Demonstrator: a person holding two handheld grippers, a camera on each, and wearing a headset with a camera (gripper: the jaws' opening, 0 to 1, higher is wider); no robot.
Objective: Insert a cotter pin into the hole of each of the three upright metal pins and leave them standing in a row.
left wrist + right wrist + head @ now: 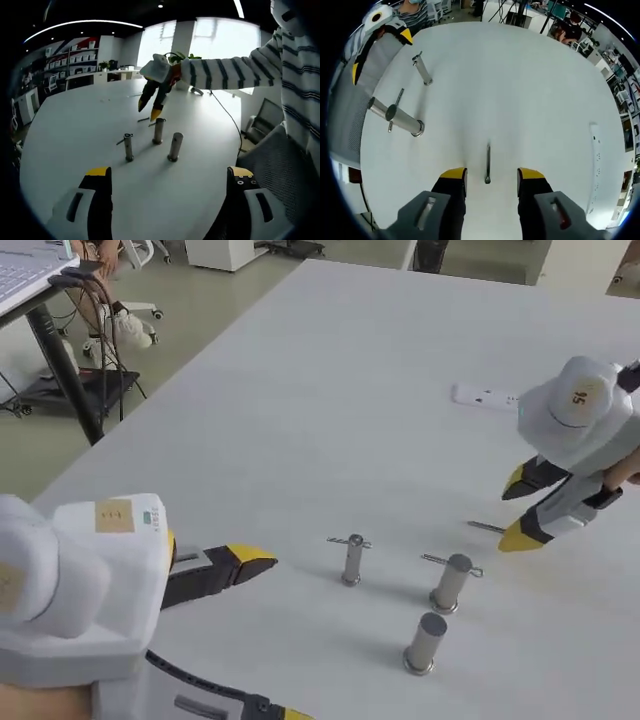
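Note:
Three upright metal pins stand near the table's front. The left pin (352,560) and the right pin (451,583) each carry a cotter pin through the top. The nearest pin (426,643) has a bare top. A loose cotter pin (487,527) lies flat on the table. My right gripper (517,512) hovers open just over it, and the loose cotter pin (488,162) lies between the yellow-tipped jaws in the right gripper view. My left gripper (275,636) is open at lower left, short of the pins (159,131), holding nothing.
A white flat strip (485,396) lies on the white table (330,390) beyond the right gripper. A desk leg with cables (60,360) and chairs stand off the table's left edge. A person's striped sleeve (230,72) reaches in over the table.

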